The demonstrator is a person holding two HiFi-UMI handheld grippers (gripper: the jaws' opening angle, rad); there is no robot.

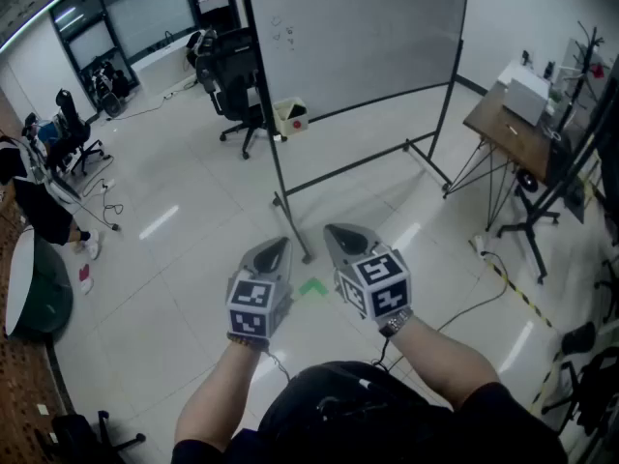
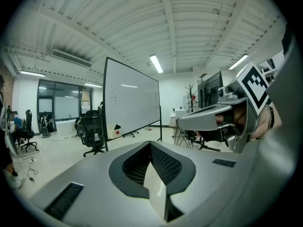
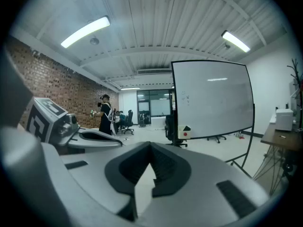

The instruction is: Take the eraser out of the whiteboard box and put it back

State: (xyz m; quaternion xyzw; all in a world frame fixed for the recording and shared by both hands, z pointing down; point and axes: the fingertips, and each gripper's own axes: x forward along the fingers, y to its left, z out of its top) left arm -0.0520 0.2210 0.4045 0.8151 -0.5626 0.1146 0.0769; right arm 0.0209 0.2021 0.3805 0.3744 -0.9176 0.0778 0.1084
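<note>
Head view: looking steeply down past the left gripper and the right gripper, both grey two-jawed tools capped with black-and-white marker cubes, held out side by side and tipped a little downward over a pale glossy tiled floor. Pressed together on both sides, as read in each gripper view: dark ribbed left fingers meeting at the tips with nothing pinched, dark ribbed right fingers likewise closed on nothing. Well beyond both sets of fingertips, far out of reach: a tall white rolling whiteboard on a black metal frame, and, hung low on that frame, a small cream whiteboard box with a red dot. Found again in the right gripper view, ahead and slightly right of the closed tips, with what is probably the black eraser poking from its top as a dark wedge, though too small to say for certain. Judged as the approach, with nothing of the task done yet. Closed and empty for want of anything near enough to take, and carried low and together as an easy pose for walking up. Box probably hung on the frame to keep the eraser handy beside the writing surface. Next, by this reading: closing the gap to the board, then spreading one pair of fingers around the eraser.
</note>
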